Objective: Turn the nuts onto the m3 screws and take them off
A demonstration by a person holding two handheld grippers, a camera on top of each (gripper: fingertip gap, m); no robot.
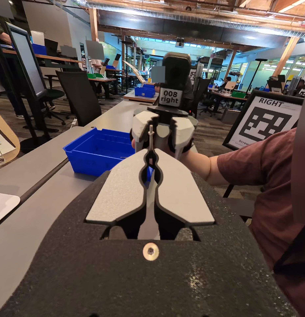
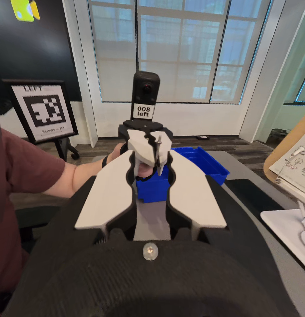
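My left gripper [image 1: 151, 151] is shut on a thin metal screw [image 1: 150, 142] that stands up from its fingertips. A small nut [image 1: 151, 133] sits on the screw near its upper end. My right gripper [image 1: 158, 144] faces the left one, open, with its white fingers [image 1: 139, 130] on either side of the screw and clear of it. In the right wrist view my right gripper [image 2: 150, 154] is open and empty. Just beyond it the left gripper [image 2: 156, 163] holds the screw [image 2: 158, 151] with the nut [image 2: 159, 142] on it.
A blue bin [image 1: 96, 151] stands on the grey table [image 1: 28, 171] under the grippers and also shows in the right wrist view [image 2: 199, 163]. Framed marker signs [image 1: 263, 123] [image 2: 43, 111] stand at the sides. An instruction board [image 2: 294, 163] and a white pad [image 2: 285, 231] are nearby. Both grippers' tips are close together, under 4 cm apart.
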